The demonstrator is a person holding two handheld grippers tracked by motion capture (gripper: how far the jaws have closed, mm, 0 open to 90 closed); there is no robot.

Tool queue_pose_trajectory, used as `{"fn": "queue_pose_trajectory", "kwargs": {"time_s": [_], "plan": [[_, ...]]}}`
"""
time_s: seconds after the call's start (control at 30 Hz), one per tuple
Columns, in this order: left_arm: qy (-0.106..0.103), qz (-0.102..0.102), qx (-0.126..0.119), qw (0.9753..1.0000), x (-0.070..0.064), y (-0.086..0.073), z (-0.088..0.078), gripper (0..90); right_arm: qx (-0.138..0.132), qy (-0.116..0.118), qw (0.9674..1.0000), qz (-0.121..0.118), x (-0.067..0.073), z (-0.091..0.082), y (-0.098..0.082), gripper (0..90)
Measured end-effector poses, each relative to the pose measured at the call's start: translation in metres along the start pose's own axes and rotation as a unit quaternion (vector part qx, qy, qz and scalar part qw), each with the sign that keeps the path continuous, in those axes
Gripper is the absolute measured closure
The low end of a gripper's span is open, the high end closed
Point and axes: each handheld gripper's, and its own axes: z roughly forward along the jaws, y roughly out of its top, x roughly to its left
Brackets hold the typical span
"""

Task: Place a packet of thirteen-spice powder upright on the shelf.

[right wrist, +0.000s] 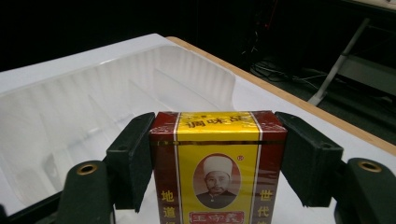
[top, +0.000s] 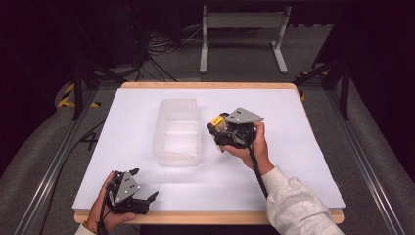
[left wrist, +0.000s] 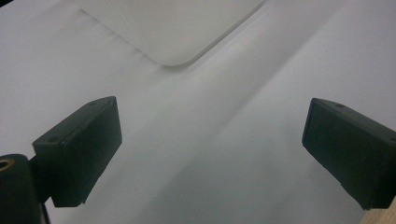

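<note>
The right gripper (top: 219, 131) stands clamped on the yellow-and-red box (right wrist: 218, 163), just right of the clear tray (top: 177, 108) at frame centre; the left gripper (top: 147, 193), jaws apart, rests lower left.

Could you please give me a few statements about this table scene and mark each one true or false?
1. The right gripper is shut on a red and yellow box. True.
2. The box lies inside the clear plastic tray. False: it is held beside the tray, above the table.
3. The left gripper holds nothing. True.
4. The left gripper's jaws are shut. False: they stand wide apart.
5. The tray holds several items. False: it looks empty.
</note>
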Motion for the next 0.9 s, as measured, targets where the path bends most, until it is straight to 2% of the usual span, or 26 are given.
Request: {"fn": "queue_pose_trajectory", "kwargs": {"time_s": [0.07,0.27,0.4,0.47,0.67,0.9], "plan": [[-0.001,0.001,-0.001,1.0000,0.000,0.000,0.000,5.3,0.000,0.002,1.0000,0.002,0.002,0.002,0.001,32.7],[0.000,0.001,0.000,1.0000,0.000,0.000,0.000,5.2,0.000,-0.002,0.9999,0.011,0.023,0.018,0.006,32.7],[-0.001,0.001,-0.002,1.0000,0.000,0.000,0.000,5.2,-0.005,-0.004,0.9999,0.010,0.038,0.025,0.012,32.7],[-0.001,0.003,-0.002,1.0000,0.000,0.000,0.000,5.2,-0.007,-0.014,0.9999,0.004,0.044,0.029,0.016,32.6],[-0.002,0.003,-0.002,1.0000,0.000,0.000,-0.001,5.2,-0.013,-0.023,0.9996,0.008,0.053,0.033,0.028,32.6],[-0.003,0.005,-0.002,1.0000,-0.001,0.000,-0.001,5.2,-0.026,-0.019,0.9988,0.036,0.063,0.038,0.037,32.6]]}}
